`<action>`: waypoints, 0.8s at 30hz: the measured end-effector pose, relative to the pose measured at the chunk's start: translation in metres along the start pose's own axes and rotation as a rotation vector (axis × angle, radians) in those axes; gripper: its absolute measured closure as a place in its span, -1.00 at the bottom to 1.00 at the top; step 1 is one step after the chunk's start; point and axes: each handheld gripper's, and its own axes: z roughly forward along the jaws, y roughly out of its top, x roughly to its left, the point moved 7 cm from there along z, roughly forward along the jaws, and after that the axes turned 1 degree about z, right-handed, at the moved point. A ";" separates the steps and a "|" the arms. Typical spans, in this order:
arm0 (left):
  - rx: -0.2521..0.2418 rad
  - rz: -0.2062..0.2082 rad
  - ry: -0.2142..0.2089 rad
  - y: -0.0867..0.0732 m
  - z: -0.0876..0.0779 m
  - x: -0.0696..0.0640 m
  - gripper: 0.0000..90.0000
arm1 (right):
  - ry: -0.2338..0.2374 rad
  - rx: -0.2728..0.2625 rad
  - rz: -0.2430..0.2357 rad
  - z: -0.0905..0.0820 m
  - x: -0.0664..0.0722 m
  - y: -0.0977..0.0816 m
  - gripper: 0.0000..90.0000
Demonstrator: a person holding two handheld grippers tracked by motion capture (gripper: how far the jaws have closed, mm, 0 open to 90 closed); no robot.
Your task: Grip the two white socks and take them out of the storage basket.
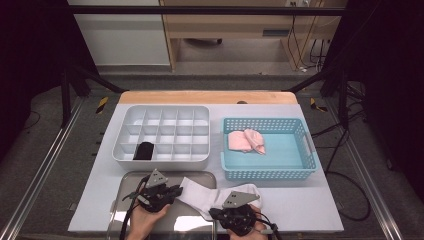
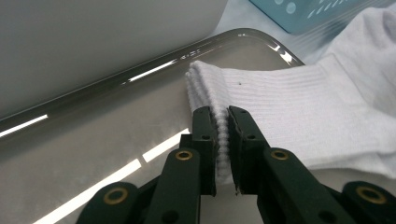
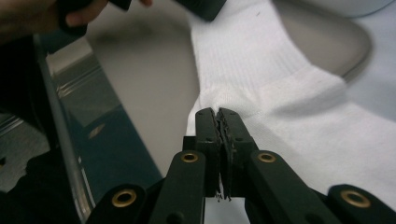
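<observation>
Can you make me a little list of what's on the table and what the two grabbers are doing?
held thing: white sock, lying half on the metal tray
left gripper: shut on the sock's cuff
right gripper: shut on the sock near its heel
blue basket: holds pink socks
white divided box: one black thing in a front compartment

bare white mat (image 1: 295, 205) open right of the grippers, white organiser (image 1: 162, 135) and blue basket (image 1: 270, 147) blocking ahead
</observation>
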 end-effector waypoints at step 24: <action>-0.088 0.056 -0.055 0.028 -0.017 -0.028 0.59 | -0.270 -0.170 0.103 -0.072 -0.077 0.002 0.39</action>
